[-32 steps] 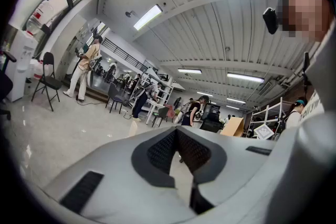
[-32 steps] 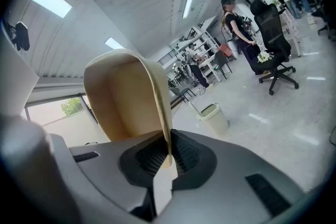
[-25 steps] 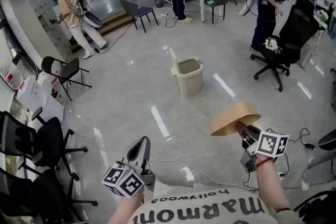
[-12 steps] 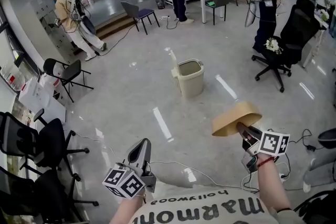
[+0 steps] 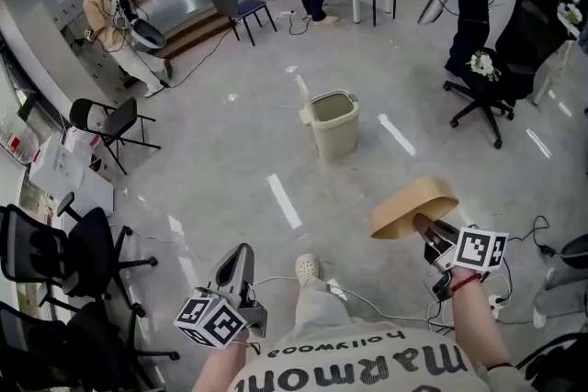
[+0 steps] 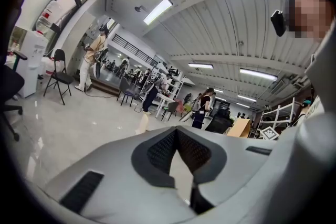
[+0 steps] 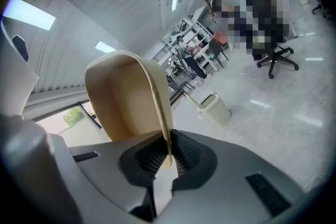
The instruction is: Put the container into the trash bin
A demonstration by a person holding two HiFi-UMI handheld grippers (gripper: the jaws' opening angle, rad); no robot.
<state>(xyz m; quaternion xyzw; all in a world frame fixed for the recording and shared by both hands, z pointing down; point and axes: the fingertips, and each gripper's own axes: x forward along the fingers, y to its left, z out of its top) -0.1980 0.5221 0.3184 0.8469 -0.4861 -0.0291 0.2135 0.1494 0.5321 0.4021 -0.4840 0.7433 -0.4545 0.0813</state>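
The person has taken a step forward across the pale floor (image 5: 230, 151). A second ago I saw no foot in the head view, and now a light shoe (image 5: 307, 269) and a trouser leg come out under the shirt. The chairs at the left have slid a little toward the edge.

The trash bin (image 5: 333, 124) stands open in the middle of the floor, well apart from the person. It has nearly the same place in the view as before, so I judge there are several steps left before anything can be dropped.

The container (image 5: 412, 207), a tan bowl-like shell, is held up in the air at the right, in the same tilt as before. The right gripper (image 5: 425, 228) is closed tight on its thin wall, with the edge pinched between the two pads.

The left gripper (image 5: 241, 260) hangs low at the left with its tips pressed together and nothing between them, as a second ago.
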